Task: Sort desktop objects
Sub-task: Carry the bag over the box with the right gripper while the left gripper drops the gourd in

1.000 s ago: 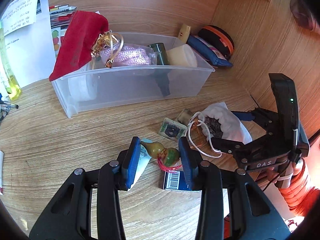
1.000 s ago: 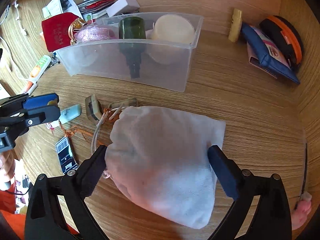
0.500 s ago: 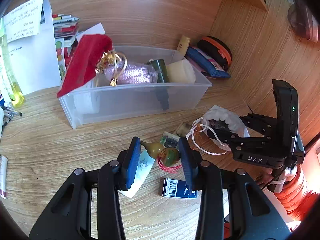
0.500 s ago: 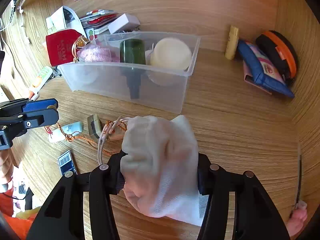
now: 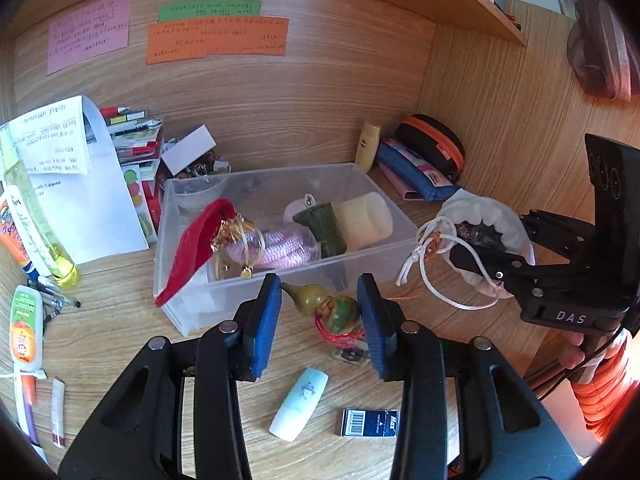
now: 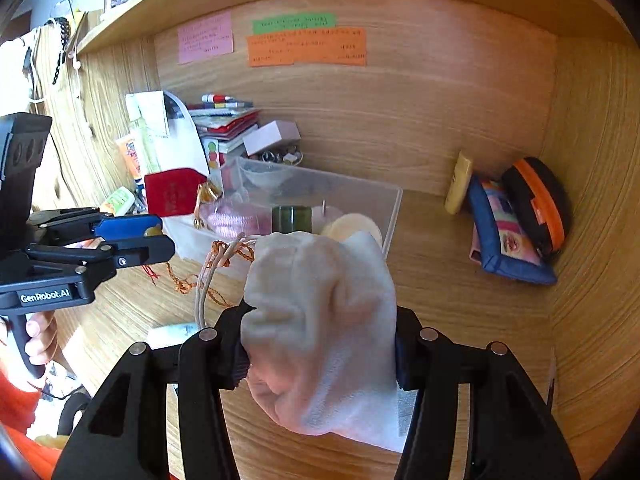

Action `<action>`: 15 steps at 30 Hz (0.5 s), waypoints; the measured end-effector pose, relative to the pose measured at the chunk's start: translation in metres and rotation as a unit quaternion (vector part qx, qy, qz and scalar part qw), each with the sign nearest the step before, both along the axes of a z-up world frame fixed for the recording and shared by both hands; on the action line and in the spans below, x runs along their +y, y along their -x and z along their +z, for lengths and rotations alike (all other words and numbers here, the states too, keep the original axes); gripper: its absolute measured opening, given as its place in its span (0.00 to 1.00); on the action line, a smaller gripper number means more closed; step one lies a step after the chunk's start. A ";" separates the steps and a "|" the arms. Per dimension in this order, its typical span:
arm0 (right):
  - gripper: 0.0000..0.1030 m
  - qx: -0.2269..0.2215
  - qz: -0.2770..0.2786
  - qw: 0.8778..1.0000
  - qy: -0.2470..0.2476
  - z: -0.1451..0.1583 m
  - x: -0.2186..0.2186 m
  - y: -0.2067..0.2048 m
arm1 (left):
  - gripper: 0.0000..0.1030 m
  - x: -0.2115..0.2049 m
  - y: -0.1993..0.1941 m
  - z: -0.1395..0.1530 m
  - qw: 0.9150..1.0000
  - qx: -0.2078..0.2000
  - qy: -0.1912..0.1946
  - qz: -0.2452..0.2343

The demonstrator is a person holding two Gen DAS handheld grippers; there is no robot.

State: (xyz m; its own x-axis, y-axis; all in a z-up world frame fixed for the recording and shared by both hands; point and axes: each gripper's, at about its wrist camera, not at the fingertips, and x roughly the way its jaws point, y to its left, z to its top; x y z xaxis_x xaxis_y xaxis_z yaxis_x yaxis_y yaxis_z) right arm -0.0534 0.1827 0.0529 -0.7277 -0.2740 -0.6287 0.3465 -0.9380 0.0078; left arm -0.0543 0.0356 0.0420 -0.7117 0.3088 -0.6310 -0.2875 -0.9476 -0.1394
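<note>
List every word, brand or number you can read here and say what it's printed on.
"DAS": on the right gripper's black body.
"GenRobot.AI": on the left gripper's black body.
"Max": on the small dark blue box, beside a barcode.
Too small or blurred to read: the pink note, green note, orange note, white paper sheet, tubes.

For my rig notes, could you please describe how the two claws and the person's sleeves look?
Both claws are black plastic with silver pivot screws and blue pads. The left claw carries white "GenRobot.AI" lettering, the right claw "DAS" and a thin black cable. Sleeves are orange.
</note>
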 end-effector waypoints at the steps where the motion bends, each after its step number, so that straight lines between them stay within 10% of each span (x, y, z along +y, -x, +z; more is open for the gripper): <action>1: 0.48 0.004 0.001 1.000 0.002 0.005 -0.001 0.002 | 0.38 -0.001 0.004 0.002 1.000 0.000 0.000 0.001; 15: 0.48 0.012 0.018 0.999 0.030 0.029 -0.015 0.056 | 0.38 -0.018 0.057 0.028 1.000 0.015 0.004 0.027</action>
